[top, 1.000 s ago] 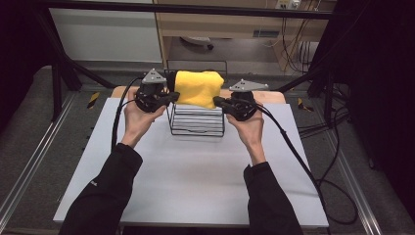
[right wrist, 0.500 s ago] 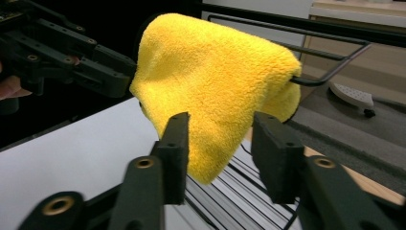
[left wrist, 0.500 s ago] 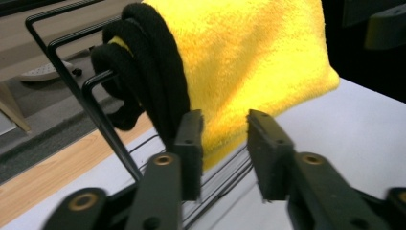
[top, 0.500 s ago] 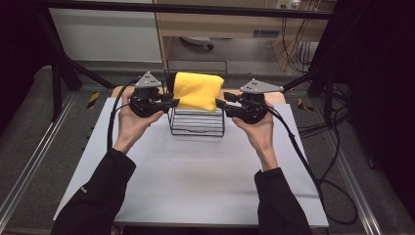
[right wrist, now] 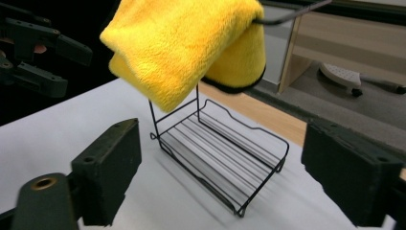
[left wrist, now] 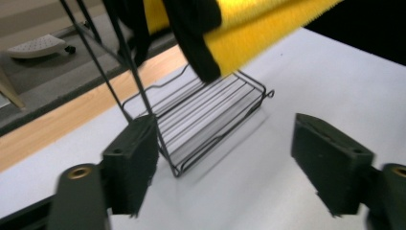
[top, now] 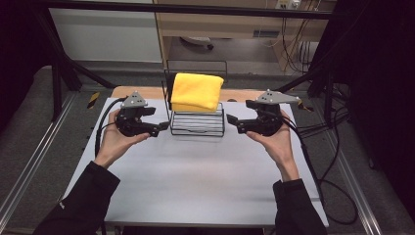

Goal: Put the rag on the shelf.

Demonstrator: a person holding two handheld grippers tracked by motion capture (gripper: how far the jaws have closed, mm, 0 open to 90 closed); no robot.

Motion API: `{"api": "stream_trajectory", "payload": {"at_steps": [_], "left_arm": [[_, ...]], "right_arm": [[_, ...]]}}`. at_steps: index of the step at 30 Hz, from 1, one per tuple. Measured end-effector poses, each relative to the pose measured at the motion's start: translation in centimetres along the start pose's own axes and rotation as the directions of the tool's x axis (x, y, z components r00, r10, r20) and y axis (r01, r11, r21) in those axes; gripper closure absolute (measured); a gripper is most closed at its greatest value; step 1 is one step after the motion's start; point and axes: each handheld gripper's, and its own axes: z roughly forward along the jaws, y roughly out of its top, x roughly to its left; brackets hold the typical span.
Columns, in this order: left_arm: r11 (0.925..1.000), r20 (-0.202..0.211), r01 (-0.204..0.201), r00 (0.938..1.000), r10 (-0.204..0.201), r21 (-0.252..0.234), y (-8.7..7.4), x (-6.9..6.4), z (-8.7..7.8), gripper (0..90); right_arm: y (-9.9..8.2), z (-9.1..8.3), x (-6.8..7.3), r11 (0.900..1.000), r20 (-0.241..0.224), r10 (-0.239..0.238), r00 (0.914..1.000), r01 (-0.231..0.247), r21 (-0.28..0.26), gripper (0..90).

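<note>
A folded yellow towel (top: 196,91) hangs over the top bar of a black wire rack (top: 197,126) at the back middle of the white table (top: 195,181). My left gripper (top: 155,121) sits just left of the rack and my right gripper (top: 239,117) just right of it. Both point inward, apart from the towel. The jaws of both have just been opening and hold nothing. In the left gripper view the towel (left wrist: 249,28) hangs above the rack (left wrist: 206,124), beyond the open gripper (left wrist: 230,167). In the right gripper view the towel (right wrist: 186,48) drapes over the rack (right wrist: 225,153) ahead of the open gripper (right wrist: 230,177).
A wooden strip (top: 142,92) runs along the table's back edge. Black cables (top: 318,147) trail off the right side of the table. Metal frame rails (top: 29,161) flank the table. A chair base (right wrist: 344,74) stands on the floor behind. The left gripper (right wrist: 33,48) appears far off in the right gripper view.
Both grippers have let go of the towel's ends, opened, and drawn outward and slightly toward me. The towel stays draped on the rack.
</note>
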Motion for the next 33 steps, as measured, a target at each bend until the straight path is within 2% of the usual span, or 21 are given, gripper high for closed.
{"api": "stream_trajectory", "payload": {"at_steps": [7, 14, 17, 21, 23, 26, 27, 33], "left_arm": [[0.9994, -0.016, 0.007, 0.9998, -0.006, 0.033, -4.0, -0.4, -0.1, 5.9], [0.9975, -0.001, 0.062, 0.9981, -0.062, 0.035, -8.1, -0.4, -0.1, 5.4], [0.9956, 0.010, 0.087, 0.9961, -0.087, 0.035, -10.1, -0.3, 0.0, 5.4], [0.9919, 0.001, 0.113, 0.9936, -0.113, 0.059, -12.7, 0.0, 0.1, 5.9], [0.9896, -0.005, 0.128, 0.9917, -0.128, 0.065, -13.5, 0.1, 0.1, 6.4], [0.9885, -0.016, 0.130, 0.9914, -0.130, 0.077, -14.6, 0.3, -0.2, 6.9], [0.9885, -0.019, 0.128, 0.9917, -0.127, 0.081, -14.8, 0.3, -0.3, 7.0], [0.9910, -0.024, 0.119, 0.9928, -0.117, 0.062, -16.0, 0.2, -1.1, 7.2]], "right_arm": [[-2.8, -0.4, -0.3, 0.9986, 0.015, 0.009, 0.9998, -0.010, 0.052, 4.5], [-6.2, -0.7, -0.6, 0.9938, 0.026, 0.031, 0.9992, -0.034, 0.106, 1.2], [-8.0, -0.7, -1.0, 0.9894, 0.026, 0.068, 0.9973, -0.071, 0.126, 0.8], [-10.4, -0.9, -1.4, 0.9856, 0.017, 0.072, 0.9973, -0.074, 0.152, 0.7], [-11.4, -1.1, -1.6, 0.9847, 0.009, 0.080, 0.9968, -0.080, 0.154, 0.7], [-13.0, -1.5, -1.7, 0.9834, -0.001, 0.107, 0.9943, -0.105, 0.148, 0.7], [-13.5, -1.6, -1.8, 0.9837, -0.007, 0.101, 0.9948, -0.099, 0.150, 0.7], [-16.2, -2.5, -2.1, 0.9774, -0.002, 0.110, 0.9939, -0.108, 0.182, 0.7]]}}
